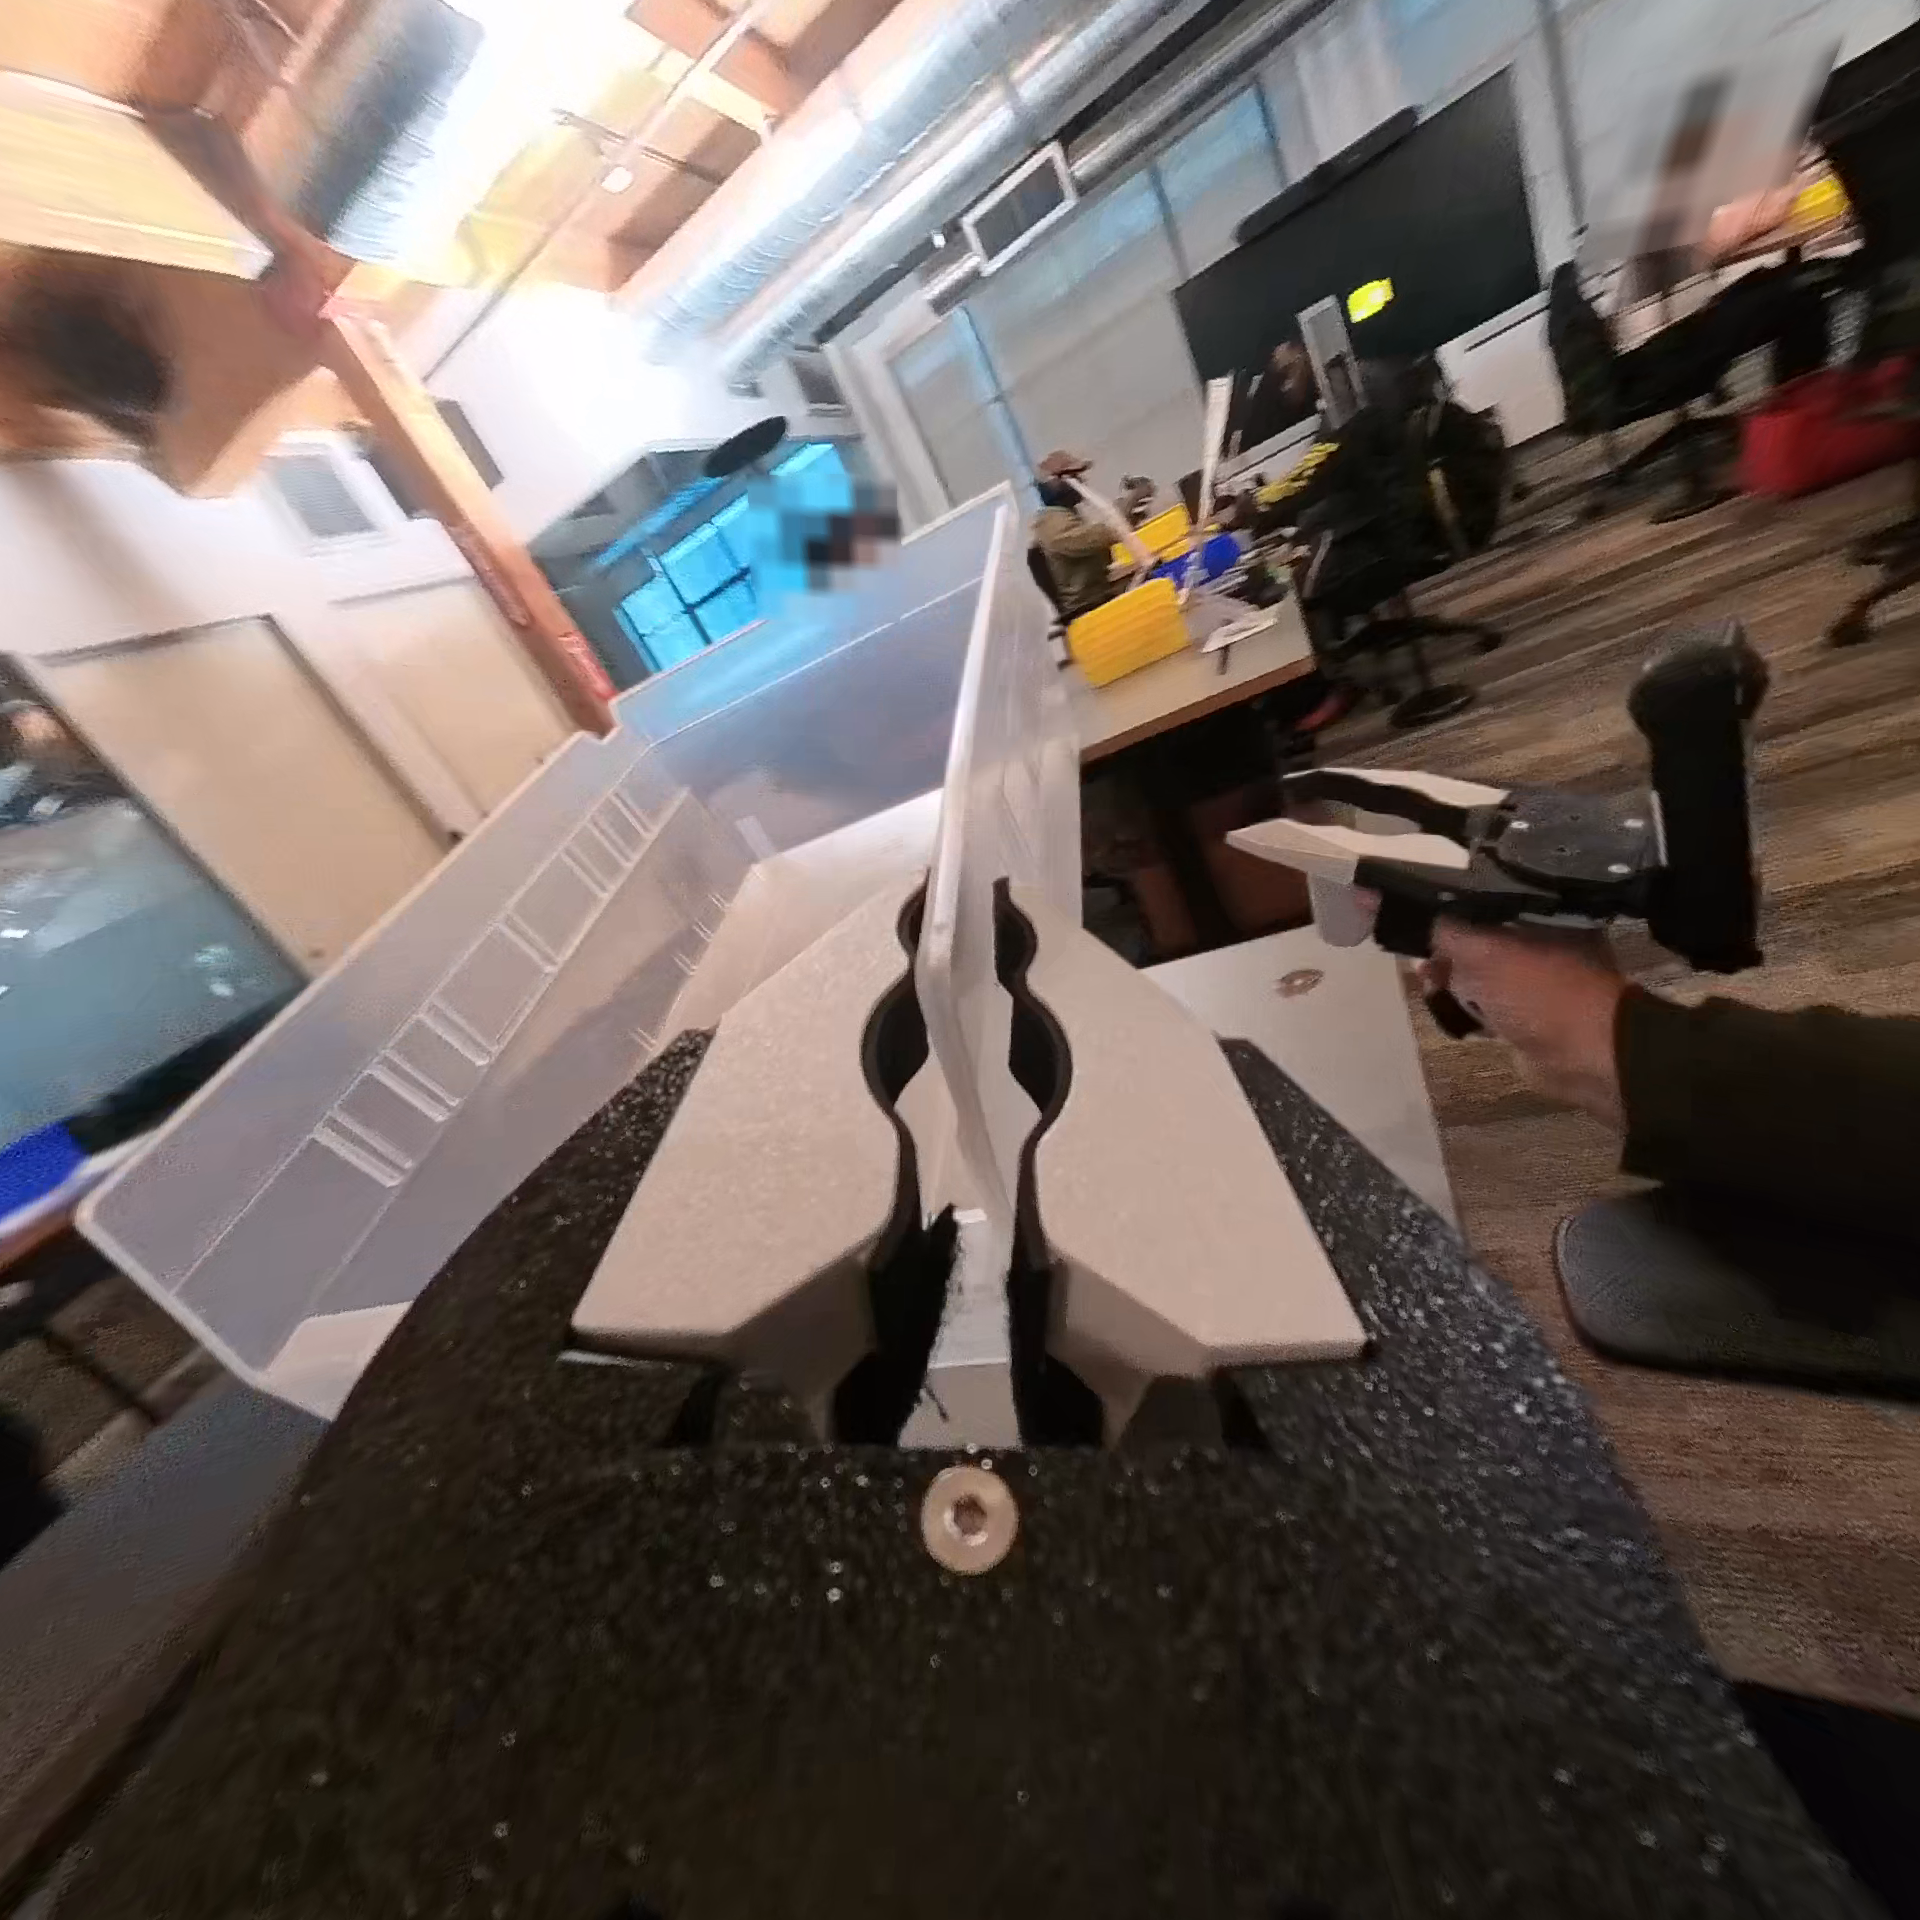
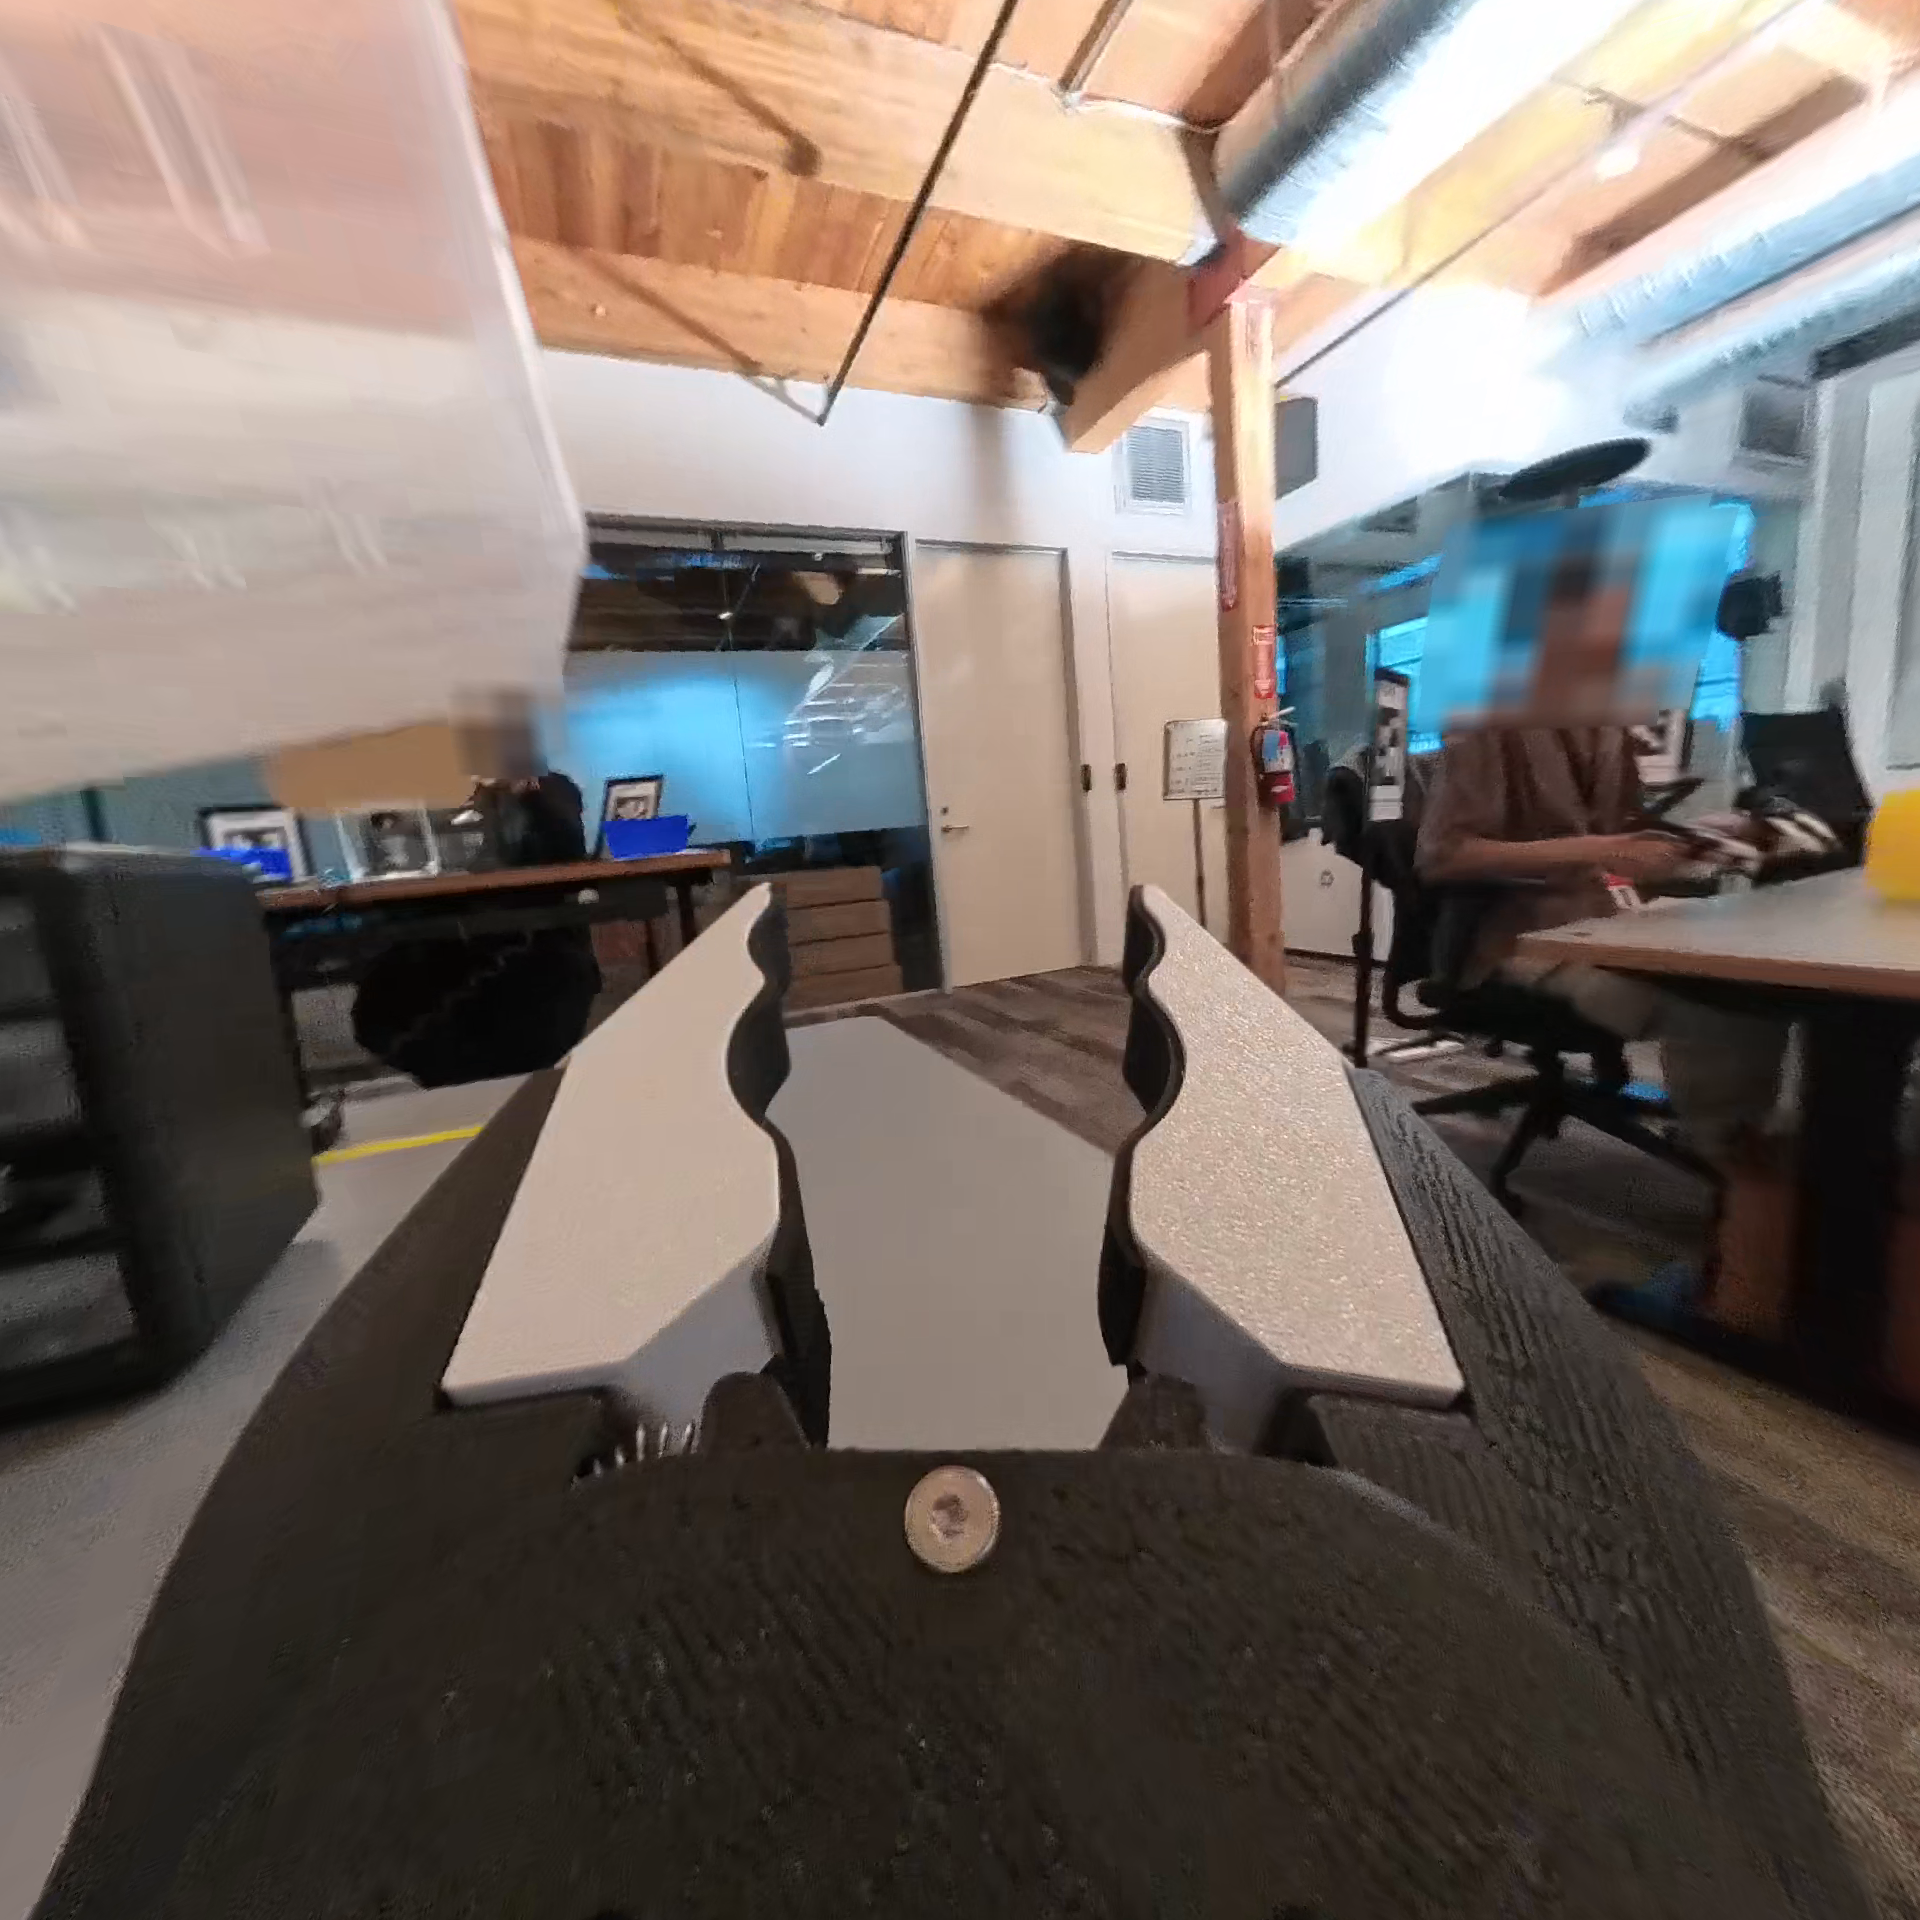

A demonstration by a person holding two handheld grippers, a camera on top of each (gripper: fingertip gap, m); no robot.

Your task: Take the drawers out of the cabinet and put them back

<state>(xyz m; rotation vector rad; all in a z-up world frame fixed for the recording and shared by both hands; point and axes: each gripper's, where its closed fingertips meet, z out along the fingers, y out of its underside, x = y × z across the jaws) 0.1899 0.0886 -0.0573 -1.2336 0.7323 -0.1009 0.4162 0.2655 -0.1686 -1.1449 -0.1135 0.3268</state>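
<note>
Gripping one thin wall of a clear drawer [image 1: 436,1049], the left gripper [image 1: 961,935] has its jaws closed on the plastic edge and carries the drawer tilted in the air, free of any support. In the right wrist view the same drawer shows only as a blurred pale shape at the upper left [image 2: 260,364], raised above a dark cabinet [image 2: 135,1122] that stands at the left edge on a grey counter [image 2: 125,1558].

The right gripper [image 2: 951,977] is empty, its jaws spread wide. In the left wrist view it appears off to the right [image 1: 1278,810], held in a hand [image 1: 1538,1008] well apart from the drawer.

The drawer looks to be out of the cabinet; whether it is on its way out or back I cannot tell.

The main risk is the grip itself. A single pinch on a smooth, thin wall, with the body of the drawer hanging to one side, could let it swing or slip, the more so given the blur. If it is heading back, a tilted drawer could catch on the edge of its slot and jam. The free right gripper could steady the far side.
</note>
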